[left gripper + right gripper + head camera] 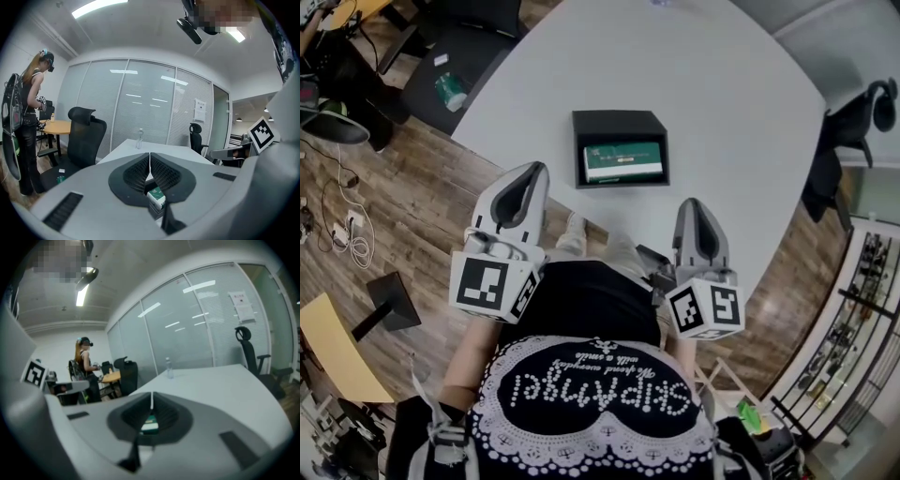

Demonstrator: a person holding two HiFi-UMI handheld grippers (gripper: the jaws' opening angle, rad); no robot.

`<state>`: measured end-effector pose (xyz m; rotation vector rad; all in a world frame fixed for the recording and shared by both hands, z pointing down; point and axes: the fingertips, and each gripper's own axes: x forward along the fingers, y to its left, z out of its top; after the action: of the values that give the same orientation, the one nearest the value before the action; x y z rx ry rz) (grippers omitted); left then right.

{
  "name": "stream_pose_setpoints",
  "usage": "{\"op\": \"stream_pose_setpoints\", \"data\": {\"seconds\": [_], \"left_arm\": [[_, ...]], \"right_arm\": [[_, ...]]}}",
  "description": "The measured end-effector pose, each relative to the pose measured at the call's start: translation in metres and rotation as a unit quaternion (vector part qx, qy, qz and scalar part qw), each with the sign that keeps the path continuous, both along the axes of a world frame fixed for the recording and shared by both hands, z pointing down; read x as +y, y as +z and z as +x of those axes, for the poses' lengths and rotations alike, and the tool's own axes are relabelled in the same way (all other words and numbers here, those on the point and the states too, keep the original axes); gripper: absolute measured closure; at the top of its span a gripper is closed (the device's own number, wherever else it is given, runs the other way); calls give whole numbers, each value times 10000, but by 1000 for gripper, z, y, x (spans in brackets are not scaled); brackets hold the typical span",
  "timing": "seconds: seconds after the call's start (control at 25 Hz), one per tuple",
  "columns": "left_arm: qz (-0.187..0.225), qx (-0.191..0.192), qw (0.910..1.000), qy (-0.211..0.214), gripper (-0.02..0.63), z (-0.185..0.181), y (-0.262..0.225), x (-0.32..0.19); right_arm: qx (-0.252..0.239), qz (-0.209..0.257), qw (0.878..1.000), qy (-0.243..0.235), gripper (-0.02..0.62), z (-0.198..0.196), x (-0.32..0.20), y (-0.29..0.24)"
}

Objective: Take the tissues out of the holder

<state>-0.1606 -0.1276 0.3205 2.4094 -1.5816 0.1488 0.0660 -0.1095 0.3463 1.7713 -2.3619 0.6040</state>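
Looking down in the head view, we see a white table (722,103) with a black holder (619,122) set close to our side of it. The green tissue pack (623,161) lies flat inside the holder, toward its front wall. The left gripper (531,171) and the right gripper (694,204) are held in front of our body, one on each side, both pointing toward the table. Neither touches the holder, and the pack lies ahead of both tips, between the lines they point along.

In the left gripper view, the jaws are pressed together with only a thin seam between the pads and nothing caught in it. Through the opening below the pads we glimpse the green tissue pack (157,194) in its holder on the table. Farther back a water bottle (139,138) stands on the table. A black office chair (86,138) is to the left, and a person (28,122) stands by a wooden desk (58,126).

In the right gripper view, the jaws likewise meet along a thin line and hold nothing. The green pack shows just below them, a little blurred. The water bottle stands beyond on the table, and the person stands at the far left.
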Motion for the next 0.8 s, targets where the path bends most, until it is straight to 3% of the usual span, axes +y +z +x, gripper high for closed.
{"op": "stream_pose_setpoints", "data": {"seconds": [0.52,0.8], "left_arm": [[192,-57,9978,629,575,24,-15,-14],[121,-220,9932,1139,483,51,-11,-19]], "right_arm": [[193,205,9951,952,560,69,3,-16],[288,270,9900,1357,560,97,11,-20]]}}
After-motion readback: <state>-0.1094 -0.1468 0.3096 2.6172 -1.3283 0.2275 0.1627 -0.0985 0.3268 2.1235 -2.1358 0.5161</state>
